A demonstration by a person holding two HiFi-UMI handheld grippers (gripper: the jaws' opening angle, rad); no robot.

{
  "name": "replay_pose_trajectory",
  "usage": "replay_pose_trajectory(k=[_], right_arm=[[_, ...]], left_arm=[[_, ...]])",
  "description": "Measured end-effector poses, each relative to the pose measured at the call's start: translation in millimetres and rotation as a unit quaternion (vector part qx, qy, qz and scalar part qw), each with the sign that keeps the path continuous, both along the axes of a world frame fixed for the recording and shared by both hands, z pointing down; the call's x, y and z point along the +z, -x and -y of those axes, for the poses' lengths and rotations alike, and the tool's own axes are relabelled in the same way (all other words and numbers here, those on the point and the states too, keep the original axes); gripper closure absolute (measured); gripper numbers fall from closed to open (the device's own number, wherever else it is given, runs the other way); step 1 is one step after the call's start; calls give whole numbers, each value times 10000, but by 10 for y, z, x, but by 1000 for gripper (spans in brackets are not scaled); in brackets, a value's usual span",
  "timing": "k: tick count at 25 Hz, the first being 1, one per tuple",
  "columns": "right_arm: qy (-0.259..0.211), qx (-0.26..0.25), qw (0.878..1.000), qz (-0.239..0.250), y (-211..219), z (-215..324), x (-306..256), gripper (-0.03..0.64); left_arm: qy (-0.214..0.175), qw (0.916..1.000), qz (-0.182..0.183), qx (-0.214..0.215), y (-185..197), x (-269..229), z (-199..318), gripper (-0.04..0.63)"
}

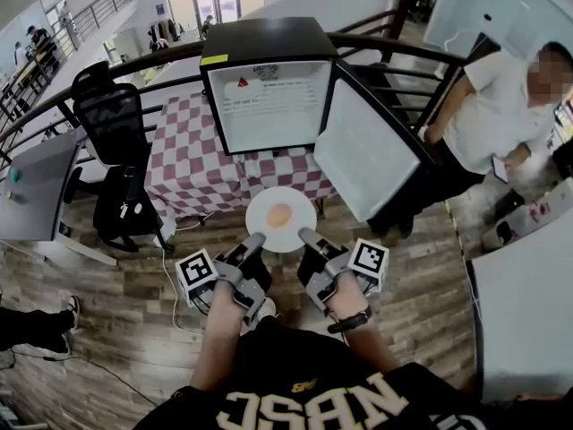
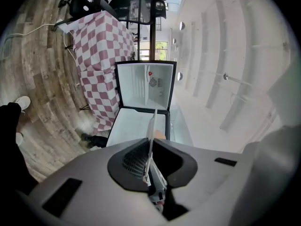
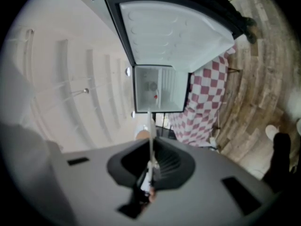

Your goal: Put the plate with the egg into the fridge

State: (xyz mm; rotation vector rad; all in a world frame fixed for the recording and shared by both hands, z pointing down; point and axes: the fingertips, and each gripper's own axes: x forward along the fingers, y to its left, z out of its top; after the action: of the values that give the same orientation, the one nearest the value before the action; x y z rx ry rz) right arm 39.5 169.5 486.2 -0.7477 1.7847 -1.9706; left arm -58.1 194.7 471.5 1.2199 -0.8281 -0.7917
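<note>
A white plate (image 1: 280, 219) with an orange egg (image 1: 280, 214) on it hangs in the air in front of the open fridge (image 1: 269, 88). My left gripper (image 1: 255, 240) is shut on the plate's near left rim and my right gripper (image 1: 307, 236) on its near right rim. The left gripper view shows the plate (image 2: 152, 135) edge-on between the jaws of the left gripper (image 2: 150, 166), with the fridge (image 2: 146, 86) beyond. In the right gripper view the plate (image 3: 150, 131) is pinched by the right gripper (image 3: 151, 166), and the egg (image 3: 142, 134) peeks out beside it.
The fridge stands on a table with a red-and-white checked cloth (image 1: 192, 164), its door (image 1: 363, 155) swung out to the right. A person in a white shirt (image 1: 497, 106) stands right of the door. Black chairs (image 1: 116, 124) are at the left, a white table (image 1: 524, 303) at the right.
</note>
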Motion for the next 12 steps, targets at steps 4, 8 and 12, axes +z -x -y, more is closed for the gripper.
replay_pose_trajectory(k=[4, 8, 12], right_arm=[[-3, 19, 10000, -53, 258, 231, 13, 586], [-2, 80, 9999, -111, 442, 443, 26, 586], [-222, 147, 9991, -340, 621, 594, -18, 586]], left_arm=[[3, 10000, -37, -23, 265, 22, 225, 552], [10, 10000, -90, 16, 449, 44, 443, 552], [4, 9999, -131, 68, 636, 48, 599, 552]])
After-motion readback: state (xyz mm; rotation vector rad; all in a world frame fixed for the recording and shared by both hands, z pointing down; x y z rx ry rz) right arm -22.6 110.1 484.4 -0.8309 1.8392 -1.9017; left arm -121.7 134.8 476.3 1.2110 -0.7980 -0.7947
